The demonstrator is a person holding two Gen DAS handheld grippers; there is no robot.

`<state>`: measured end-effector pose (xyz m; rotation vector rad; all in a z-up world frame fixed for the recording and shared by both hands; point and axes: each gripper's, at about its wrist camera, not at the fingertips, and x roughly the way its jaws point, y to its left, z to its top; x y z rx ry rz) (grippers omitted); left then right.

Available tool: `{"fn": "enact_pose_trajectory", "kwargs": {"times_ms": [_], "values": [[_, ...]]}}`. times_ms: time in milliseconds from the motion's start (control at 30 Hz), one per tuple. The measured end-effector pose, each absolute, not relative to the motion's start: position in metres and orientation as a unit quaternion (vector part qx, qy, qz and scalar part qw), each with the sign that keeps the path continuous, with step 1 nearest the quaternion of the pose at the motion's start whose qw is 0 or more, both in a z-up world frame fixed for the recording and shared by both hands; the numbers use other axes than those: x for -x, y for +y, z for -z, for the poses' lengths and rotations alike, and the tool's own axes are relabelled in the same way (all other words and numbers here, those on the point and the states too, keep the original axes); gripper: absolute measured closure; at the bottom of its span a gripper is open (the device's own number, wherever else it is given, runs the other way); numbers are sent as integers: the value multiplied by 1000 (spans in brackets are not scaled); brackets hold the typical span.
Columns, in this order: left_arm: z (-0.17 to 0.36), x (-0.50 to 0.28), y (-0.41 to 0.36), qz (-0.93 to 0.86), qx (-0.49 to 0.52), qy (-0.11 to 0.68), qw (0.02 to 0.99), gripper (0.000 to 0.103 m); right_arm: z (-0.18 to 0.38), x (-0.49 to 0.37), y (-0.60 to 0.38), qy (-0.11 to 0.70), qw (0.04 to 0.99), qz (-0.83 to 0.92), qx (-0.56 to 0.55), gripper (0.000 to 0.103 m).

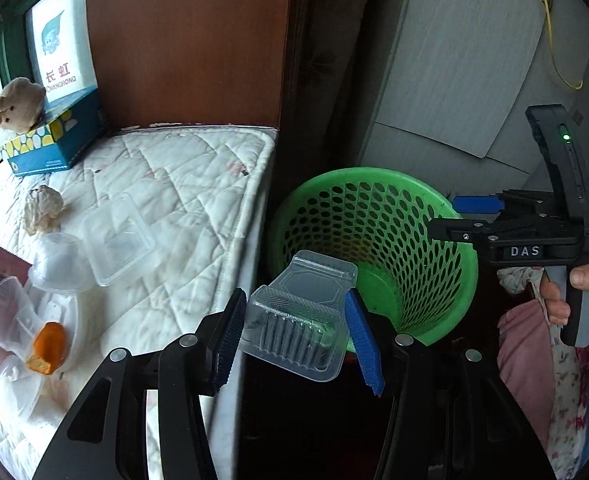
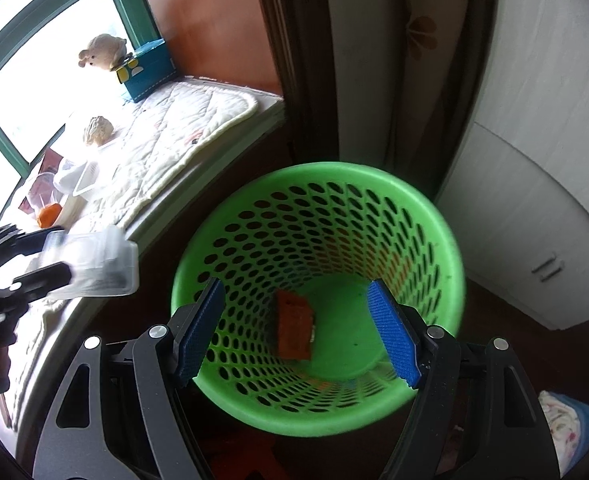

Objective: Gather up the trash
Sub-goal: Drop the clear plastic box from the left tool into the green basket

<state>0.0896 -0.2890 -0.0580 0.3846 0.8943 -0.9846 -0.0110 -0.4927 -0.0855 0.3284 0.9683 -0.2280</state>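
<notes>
Left gripper point(image 1: 294, 336) pinches clear ribbed plastic clamshell tray point(image 1: 298, 320) short of green perforated basket point(image 1: 374, 240); right gripper point(image 2: 298, 332) spread, empty; early release risks floor drop.

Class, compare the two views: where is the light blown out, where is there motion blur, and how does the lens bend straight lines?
Right wrist view: the window is blown out to white, the clear tray in the left gripper is smeared by blur, and the basket rim looks soft. Left wrist view: sharper, evenly lit; the tray is crisp, the floor under it dark. Both: fisheye bows the frames and wall edges.
</notes>
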Motion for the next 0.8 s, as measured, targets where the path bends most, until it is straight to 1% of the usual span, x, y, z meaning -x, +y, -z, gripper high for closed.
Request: {"fn": "enact_pose_trajectory", "kwargs": {"times_ms": [100, 333, 433, 467, 600, 667, 800], "values": [[68, -91, -307, 455, -180, 425, 762, 54, 83, 17, -498, 458, 869, 115, -150, 27], [82, -86, -338, 464, -178, 444, 746, 53, 83, 28, -508, 452, 870, 120, -154, 26], [86, -83, -345, 469, -173, 450, 740, 47, 84, 31, -510, 453, 870, 120, -155, 26], [86, -83, -345, 468, -172, 450, 740, 41, 84, 32, -510, 454, 869, 120, -153, 26], [80, -82, -339, 464, -163, 447, 747, 41, 82, 33, -510, 455, 869, 117, -154, 26], [75, -84, -328, 455, -153, 442, 758, 39, 80, 30, -506, 457, 869, 110, -151, 26], [63, -92, -301, 429, -129, 444, 776, 39, 74, 20, -491, 457, 874, 92, -137, 26]]}}
